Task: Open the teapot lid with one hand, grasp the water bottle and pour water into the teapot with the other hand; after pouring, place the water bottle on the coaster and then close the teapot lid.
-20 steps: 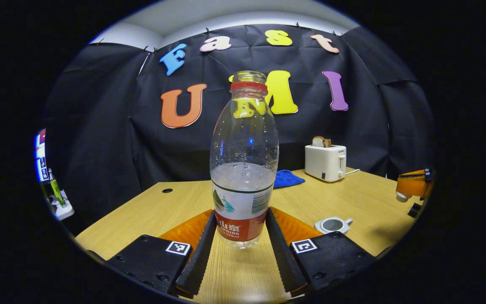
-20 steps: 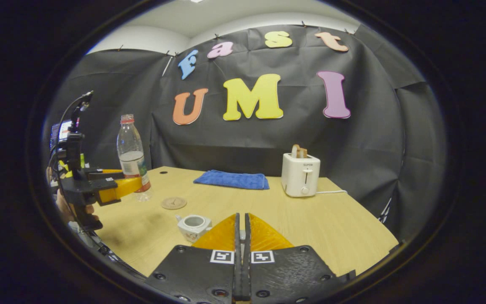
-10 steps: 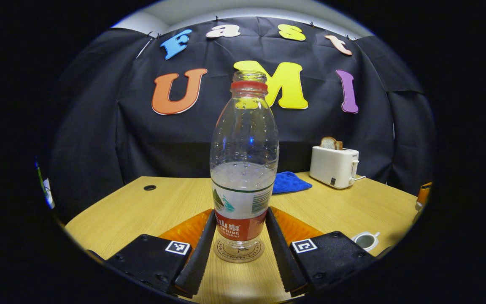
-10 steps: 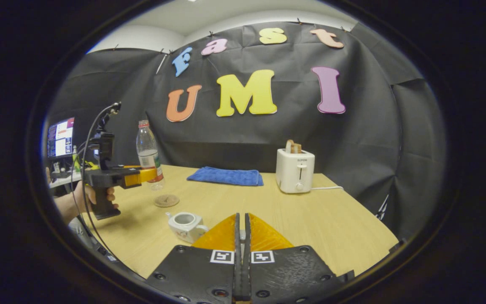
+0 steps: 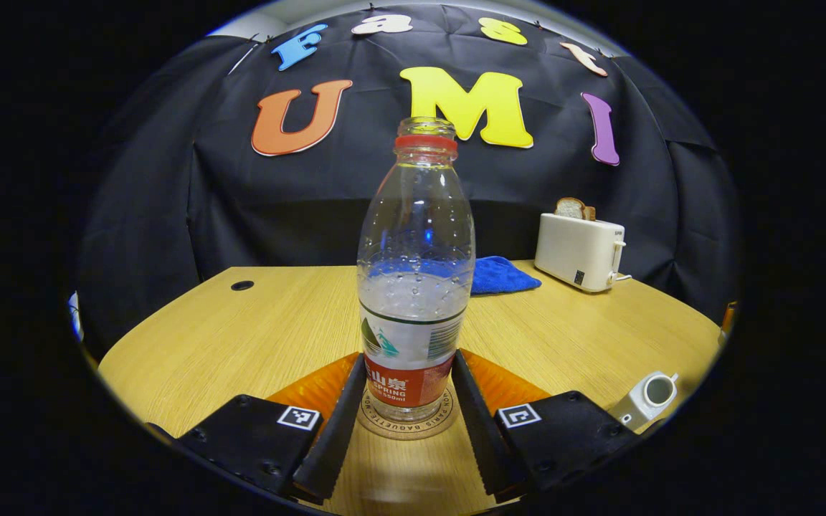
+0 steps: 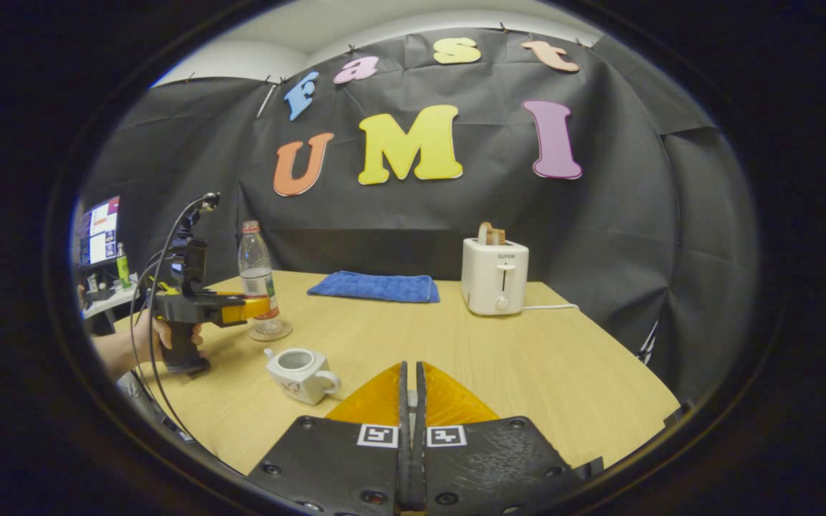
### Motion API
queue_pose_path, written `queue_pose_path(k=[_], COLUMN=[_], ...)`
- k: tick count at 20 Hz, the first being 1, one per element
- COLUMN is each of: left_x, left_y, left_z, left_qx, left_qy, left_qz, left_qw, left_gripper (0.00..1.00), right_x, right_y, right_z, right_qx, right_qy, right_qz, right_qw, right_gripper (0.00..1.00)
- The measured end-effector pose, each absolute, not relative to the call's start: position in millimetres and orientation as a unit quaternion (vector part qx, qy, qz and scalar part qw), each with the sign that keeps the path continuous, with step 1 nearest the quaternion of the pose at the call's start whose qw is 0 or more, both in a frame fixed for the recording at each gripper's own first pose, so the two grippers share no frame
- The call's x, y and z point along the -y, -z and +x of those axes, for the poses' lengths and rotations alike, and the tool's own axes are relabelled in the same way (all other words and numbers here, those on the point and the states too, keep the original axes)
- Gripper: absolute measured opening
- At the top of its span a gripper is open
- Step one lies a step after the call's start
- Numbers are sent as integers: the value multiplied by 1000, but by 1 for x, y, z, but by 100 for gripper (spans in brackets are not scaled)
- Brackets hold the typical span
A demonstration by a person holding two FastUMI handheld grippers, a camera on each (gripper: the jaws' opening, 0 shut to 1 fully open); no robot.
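Gripping the water bottle [image 5: 414, 287] upright on the coaster [image 5: 407, 424], left tongs [image 5: 407, 412]; right tongs [image 6: 411, 430] closed.

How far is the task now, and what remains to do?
Done: the teapot stands open and the water bottle is on the coaster. In hand: the left claw grips the bottle. The right claw is shut; a lid cannot be made out in it. Left: release the bottle, close the teapot.
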State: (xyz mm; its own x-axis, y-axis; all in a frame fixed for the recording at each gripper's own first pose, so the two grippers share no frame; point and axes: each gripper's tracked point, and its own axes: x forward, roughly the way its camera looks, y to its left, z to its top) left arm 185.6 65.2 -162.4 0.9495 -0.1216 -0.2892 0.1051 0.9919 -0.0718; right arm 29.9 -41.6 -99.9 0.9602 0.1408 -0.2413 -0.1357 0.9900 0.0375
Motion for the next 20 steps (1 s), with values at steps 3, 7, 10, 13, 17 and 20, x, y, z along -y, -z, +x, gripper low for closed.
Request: queue_pose_path(k=[3,7,10,13,17,20], left_x=[-67,-67,-69,-74,-98,-123], left_y=[162,164,163,162,150,132], left_z=[186,184,176,164,129,100], left_qx=[-148,-151,-151,-154,-145,-122], left_qy=[57,61,57,55,32,6], left_qz=[-25,-29,-37,-50,-47,-40], left_qw=[987,986,986,985,988,992], left_gripper=[77,81,97,100,100,99], right_x=[39,37,34,25,-8,-35], right_y=[100,101,99,95,79,67], right_z=[30,29,29,31,41,55], right_qx=[-123,-124,-123,-118,-101,-85], right_qy=[-70,-71,-73,-80,-108,-132], right_qz=[11,9,6,6,1,-11], right_qw=[990,990,990,990,989,988], right_gripper=[0,0,0,0,0,0])
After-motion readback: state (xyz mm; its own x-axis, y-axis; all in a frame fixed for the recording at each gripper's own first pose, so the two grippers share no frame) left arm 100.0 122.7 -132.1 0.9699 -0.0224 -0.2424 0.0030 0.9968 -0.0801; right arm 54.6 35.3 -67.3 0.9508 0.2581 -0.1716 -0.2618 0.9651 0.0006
